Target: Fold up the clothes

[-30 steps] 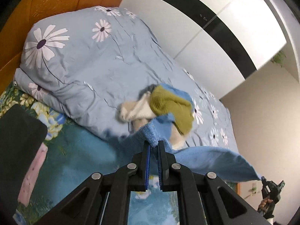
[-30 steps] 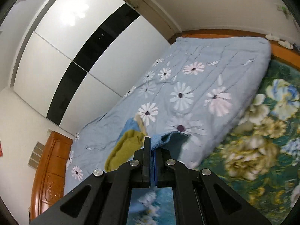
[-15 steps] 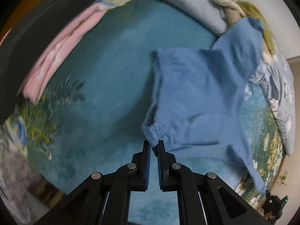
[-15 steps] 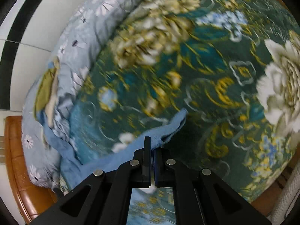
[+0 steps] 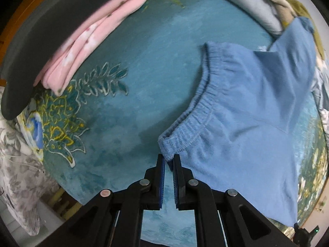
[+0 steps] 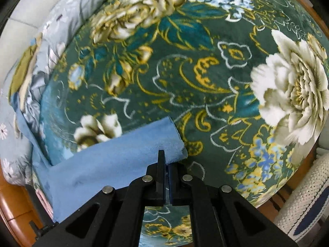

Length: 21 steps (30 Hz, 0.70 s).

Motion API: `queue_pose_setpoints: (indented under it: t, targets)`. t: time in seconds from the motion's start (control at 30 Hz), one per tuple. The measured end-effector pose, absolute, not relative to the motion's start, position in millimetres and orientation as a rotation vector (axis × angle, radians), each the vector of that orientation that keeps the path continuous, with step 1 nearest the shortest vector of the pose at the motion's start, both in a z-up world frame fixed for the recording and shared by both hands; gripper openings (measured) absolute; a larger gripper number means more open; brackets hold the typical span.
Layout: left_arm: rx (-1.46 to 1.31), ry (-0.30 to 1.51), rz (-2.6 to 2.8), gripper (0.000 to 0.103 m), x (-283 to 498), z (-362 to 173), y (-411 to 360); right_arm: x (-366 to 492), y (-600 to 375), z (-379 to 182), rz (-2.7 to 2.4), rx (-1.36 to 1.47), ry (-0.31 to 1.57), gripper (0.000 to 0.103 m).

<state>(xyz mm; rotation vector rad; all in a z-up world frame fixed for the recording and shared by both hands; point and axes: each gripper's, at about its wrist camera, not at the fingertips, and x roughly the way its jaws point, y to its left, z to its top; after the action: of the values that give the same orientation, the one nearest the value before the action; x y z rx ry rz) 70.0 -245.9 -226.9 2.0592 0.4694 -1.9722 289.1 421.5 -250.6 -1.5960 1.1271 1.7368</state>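
A pair of light blue fleece trousers [image 5: 242, 111] lies spread on the teal floral blanket [image 5: 144, 65]. My left gripper [image 5: 169, 160] is shut on the corner of its elastic waistband [image 5: 197, 105]. My right gripper [image 6: 167, 160] is shut on the hem of a trouser leg [image 6: 123, 156], which lies flat on the blanket's flower pattern [image 6: 205, 72]. The far trouser leg runs up onto the rumpled clothes at the duvet.
A folded pink garment [image 5: 88, 35] under a dark garment [image 5: 41, 26] lies at the left. A pile of olive and beige clothes [image 5: 287, 6] rests on the grey-blue daisy duvet [image 6: 51, 30]. The wooden bed frame [image 6: 12, 201] and a white knitted thing [image 6: 304, 195] edge the bed.
Both grippers have swung the trousers down from over the duvet and laid them on the blanket. In the last half second they sank lower and the cloth spread flat.
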Motion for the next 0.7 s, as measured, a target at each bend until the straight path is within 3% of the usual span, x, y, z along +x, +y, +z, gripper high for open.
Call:
queue_pose_setpoints:
  t: [0.2,0.37,0.47,0.7]
  targets:
    - [2.051,0.491,-1.955,0.013,66.6,-223.9,-253.0,287.8,419.2,-253.7,1.700,-1.682,1.069,0.004]
    - [2.001,0.531,-1.962,0.036,58.9,-210.7,-266.8,287.3,427.2,-239.7,1.664,-1.669,0.987,0.016]
    - [1.979,0.552,-1.992,0.042,42.5,-203.0,-268.9,280.3,436.9,-229.4,1.612,-1.640,0.928,0.016]
    - [1.940,0.704,-2.057,0.047,-16.2,-208.6,-253.2,109.5,392.6,-198.7,1.982,-1.687,0.857,0.019]
